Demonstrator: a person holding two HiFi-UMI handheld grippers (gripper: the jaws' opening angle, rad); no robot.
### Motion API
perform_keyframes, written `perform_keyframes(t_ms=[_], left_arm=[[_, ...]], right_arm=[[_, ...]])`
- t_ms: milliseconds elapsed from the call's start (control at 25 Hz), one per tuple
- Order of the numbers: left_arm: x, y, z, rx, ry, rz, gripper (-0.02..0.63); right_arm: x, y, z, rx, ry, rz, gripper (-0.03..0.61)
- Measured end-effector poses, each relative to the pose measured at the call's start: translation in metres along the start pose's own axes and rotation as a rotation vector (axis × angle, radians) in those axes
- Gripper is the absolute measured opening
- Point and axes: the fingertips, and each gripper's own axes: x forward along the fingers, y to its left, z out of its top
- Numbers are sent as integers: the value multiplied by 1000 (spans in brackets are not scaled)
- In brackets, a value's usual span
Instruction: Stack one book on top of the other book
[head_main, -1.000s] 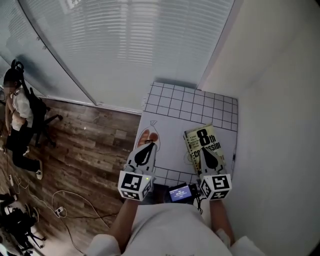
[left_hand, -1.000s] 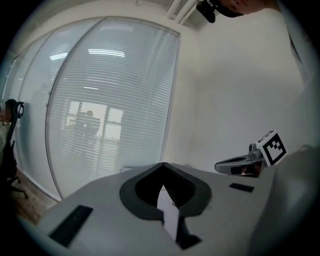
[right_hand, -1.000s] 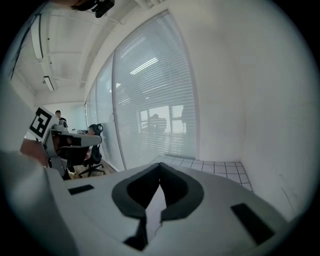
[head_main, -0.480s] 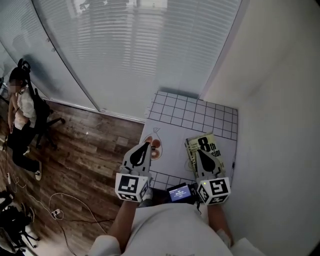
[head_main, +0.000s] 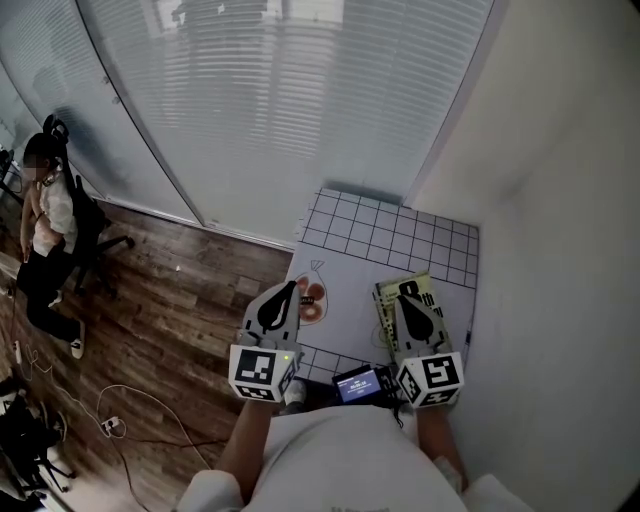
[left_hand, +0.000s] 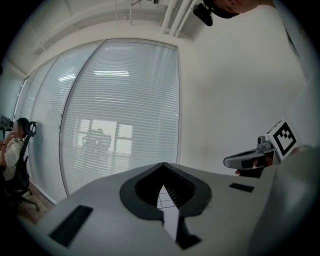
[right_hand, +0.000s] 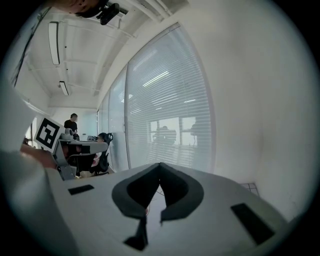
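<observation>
Two books lie side by side on the white table (head_main: 350, 295). The left book (head_main: 314, 300) has a white cover with an orange picture. The right one (head_main: 388, 305) is yellow-green with black print and lies mostly under my right gripper. Above the left book's near-left edge hangs my left gripper (head_main: 291, 288), shut and empty. My right gripper (head_main: 408, 292) hovers over the yellow-green book, shut and holding nothing. In the left gripper view the shut left gripper (left_hand: 162, 164) points almost level at the blinds. The right gripper (right_hand: 160, 164) does the same in its own view.
The table's far end has a black grid (head_main: 390, 225) and stands against a white wall (head_main: 540, 250) on the right. A small device with a lit screen (head_main: 358, 384) sits at the near edge. A person sits on a chair (head_main: 45, 230) far left, with cables (head_main: 110, 420) on the wood floor.
Both grippers have risen a little over the books and stay shut. The head view has tipped up, so the table sits lower in the picture. The books have not moved.
</observation>
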Motion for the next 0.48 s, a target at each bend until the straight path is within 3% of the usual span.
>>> perform_keyframes(t_ms=[480], left_arm=[[0,-4,6,7,-6,-13,8]], right_arm=[[0,1,5,-8,-1,7,6]])
